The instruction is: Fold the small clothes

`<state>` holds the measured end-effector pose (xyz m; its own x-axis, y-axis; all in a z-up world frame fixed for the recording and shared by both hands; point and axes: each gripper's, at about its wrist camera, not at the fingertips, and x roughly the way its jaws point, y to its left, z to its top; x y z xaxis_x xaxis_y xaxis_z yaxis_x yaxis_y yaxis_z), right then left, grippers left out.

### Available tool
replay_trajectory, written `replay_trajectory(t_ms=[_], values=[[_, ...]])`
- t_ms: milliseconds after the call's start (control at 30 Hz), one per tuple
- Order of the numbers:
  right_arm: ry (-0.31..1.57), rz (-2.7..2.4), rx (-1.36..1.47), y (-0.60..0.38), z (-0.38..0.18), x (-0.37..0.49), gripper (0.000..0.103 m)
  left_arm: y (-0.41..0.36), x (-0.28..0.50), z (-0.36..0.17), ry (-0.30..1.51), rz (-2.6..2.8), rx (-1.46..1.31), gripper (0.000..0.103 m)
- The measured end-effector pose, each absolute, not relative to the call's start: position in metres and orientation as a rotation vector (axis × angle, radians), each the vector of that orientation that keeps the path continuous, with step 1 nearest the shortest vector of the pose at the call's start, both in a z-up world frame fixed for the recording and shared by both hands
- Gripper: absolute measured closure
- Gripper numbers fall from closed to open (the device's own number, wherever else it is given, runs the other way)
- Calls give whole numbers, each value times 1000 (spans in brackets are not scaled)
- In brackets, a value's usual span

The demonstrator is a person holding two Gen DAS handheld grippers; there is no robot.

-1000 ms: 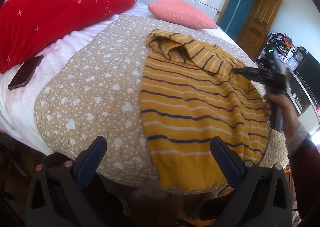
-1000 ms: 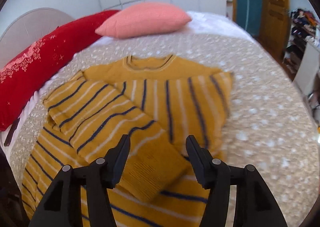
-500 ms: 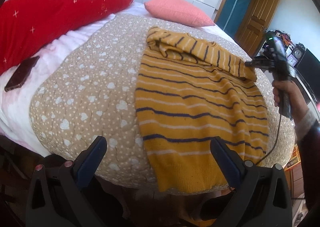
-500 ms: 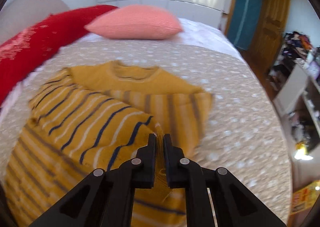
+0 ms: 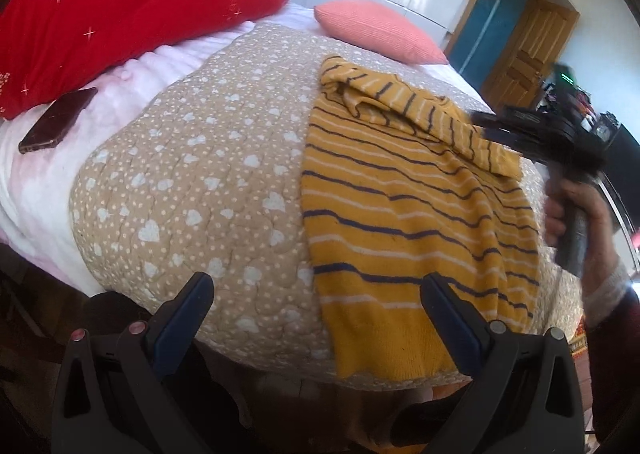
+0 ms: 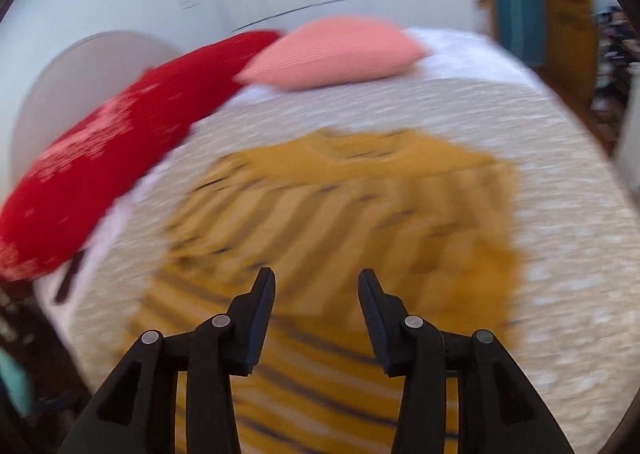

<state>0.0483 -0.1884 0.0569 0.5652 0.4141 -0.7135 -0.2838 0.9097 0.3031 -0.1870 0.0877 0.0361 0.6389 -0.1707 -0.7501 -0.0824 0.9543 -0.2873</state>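
A yellow sweater with navy and white stripes [image 5: 408, 206] lies flat on the tan quilt [image 5: 192, 174], one sleeve folded across its upper body [image 5: 432, 122]. It also shows blurred in the right wrist view [image 6: 360, 206]. My left gripper [image 5: 316, 294] is open and empty, low at the near bed edge by the sweater's hem. My right gripper [image 6: 316, 282] is open and empty above the sweater; in the left wrist view it [image 5: 476, 124] hovers at the sleeve's cuff end on the right.
A red pillow [image 5: 120, 10] and a pink pillow [image 5: 376, 30] lie at the head of the bed. A dark phone [image 5: 56, 120] lies on the white sheet at left. A wooden door [image 5: 528, 46] and cluttered shelves stand to the right.
My right gripper was shut on the sleeve cuff half a second ago; it has opened, let the sleeve go across the sweater and is moving fast. My left gripper stayed open, barely moving.
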Motion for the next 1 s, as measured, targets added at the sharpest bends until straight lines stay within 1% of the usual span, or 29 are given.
replay_trajectory(t_ms=[133,200,267,300,400,433,467,533,700,900,1000], values=[[950,517,145,-118,30,59,56,93,-193,35,848,-66,-292,0],[982,523,129,-88,15,72,52,102,-196,33,836,-54,-300,0],[997,490,83,-57,2,87,52,116,-199,30,837,-30,-325,0],[992,465,52,-40,-1,96,50,122,-200,28,840,-17,-336,0],[1006,511,40,-1,0,115,48,144,-209,25,842,43,-356,0],[1018,534,32,10,1,117,35,153,-213,23,843,69,-360,0],[1016,536,5,20,3,116,30,159,-216,22,846,87,-364,0],[970,532,-57,32,11,104,30,169,-219,20,849,112,-373,0],[925,599,36,-7,30,70,31,174,-224,25,840,139,-376,0],[850,519,7,-105,61,6,30,139,-217,40,809,77,-310,0],[830,404,8,-163,62,-27,28,115,-213,47,809,40,-266,0]])
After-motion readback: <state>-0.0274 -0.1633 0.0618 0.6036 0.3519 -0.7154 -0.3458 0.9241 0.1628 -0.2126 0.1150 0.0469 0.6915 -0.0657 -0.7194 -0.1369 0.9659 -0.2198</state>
